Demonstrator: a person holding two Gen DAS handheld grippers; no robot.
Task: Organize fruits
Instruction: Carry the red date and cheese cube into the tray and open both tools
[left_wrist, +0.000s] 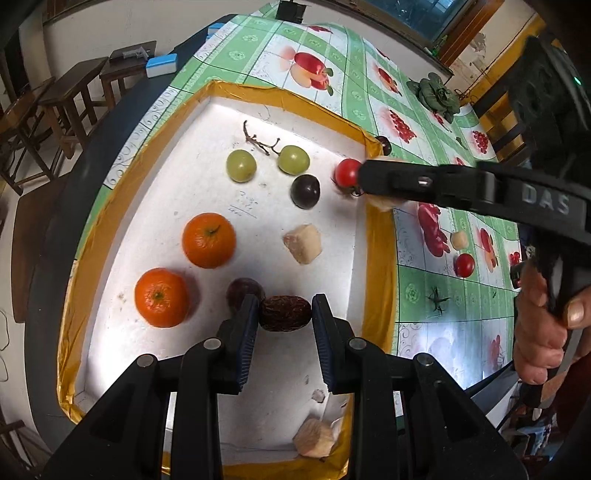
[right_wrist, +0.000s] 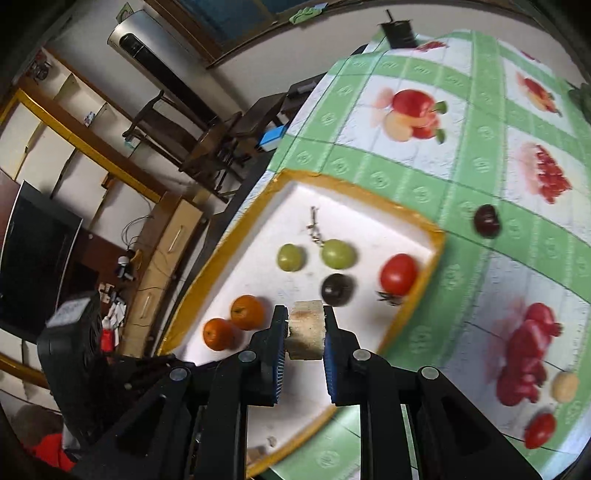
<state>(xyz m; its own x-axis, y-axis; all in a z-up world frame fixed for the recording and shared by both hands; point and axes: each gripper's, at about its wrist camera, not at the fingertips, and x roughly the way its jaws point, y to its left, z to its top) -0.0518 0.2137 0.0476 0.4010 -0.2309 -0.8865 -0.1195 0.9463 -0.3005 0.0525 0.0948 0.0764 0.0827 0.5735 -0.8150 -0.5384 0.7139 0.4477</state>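
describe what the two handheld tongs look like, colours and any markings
Both tongs are black plastic. The left tongs and the right tongs each have two fingers faced with ribbed blue pads, on linkage arms joined by round silver pivot pins. Seen from the left, the right tool's long black body bears raised letters "DAS".

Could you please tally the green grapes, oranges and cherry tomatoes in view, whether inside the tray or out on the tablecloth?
Green grapes: 2
Oranges: 2
Cherry tomatoes: 2
Total: 6
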